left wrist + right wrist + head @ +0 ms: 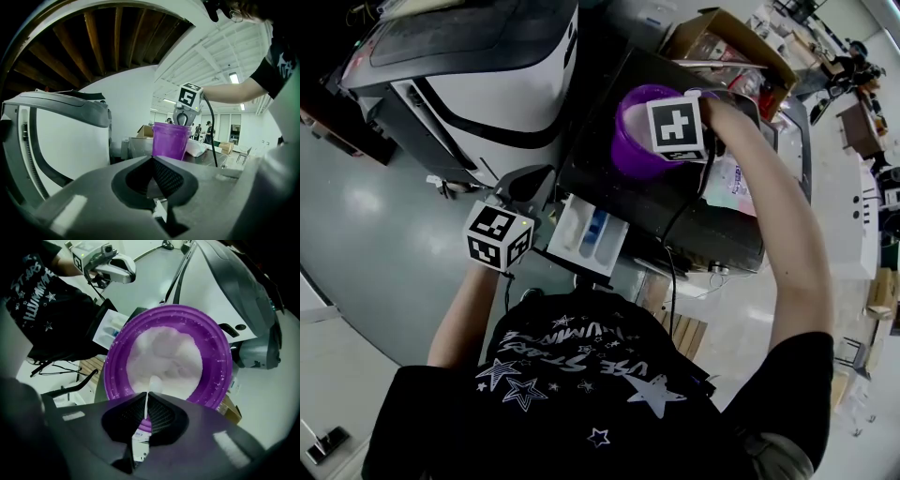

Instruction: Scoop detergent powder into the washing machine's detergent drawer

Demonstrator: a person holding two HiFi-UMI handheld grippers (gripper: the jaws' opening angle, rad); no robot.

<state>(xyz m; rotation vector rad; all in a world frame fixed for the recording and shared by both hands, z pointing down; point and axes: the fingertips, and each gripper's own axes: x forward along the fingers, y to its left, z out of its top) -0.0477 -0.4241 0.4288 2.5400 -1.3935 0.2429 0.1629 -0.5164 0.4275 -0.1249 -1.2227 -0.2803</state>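
Head view first: the purple tub (630, 141) sits on top of the dark machine (694, 225), up at 1 o'clock from the middle of the picture. The right tool (675, 133) is right over it, its marker cube covering the tub's far rim. The detergent drawer (591, 234) is pulled out at the machine's near edge, white with a blue compartment showing. The left tool (525, 187) hangs at 9 o'clock from the drawer, just beside it and not touching. A big white machine (487, 84) fills the 11 o'clock corner, and a cardboard box (727, 42) stands beyond the tub at 1 o'clock.

Over to the left gripper view: the jaws are pressed together with nothing between them, tips aimed at the tub, which stands upright at 12 o'clock from them. The right tool dips into it from above.

Now the right gripper view, looking straight down into the tub: it is well filled with white detergent powder (164, 352). This tool's jaws are clamped on the thin handle of a white spoon (153, 383), whose bowl rests on the powder at the 6 o'clock side. The drawer shows past the rim at 10 o'clock, with the left tool farther out that way.
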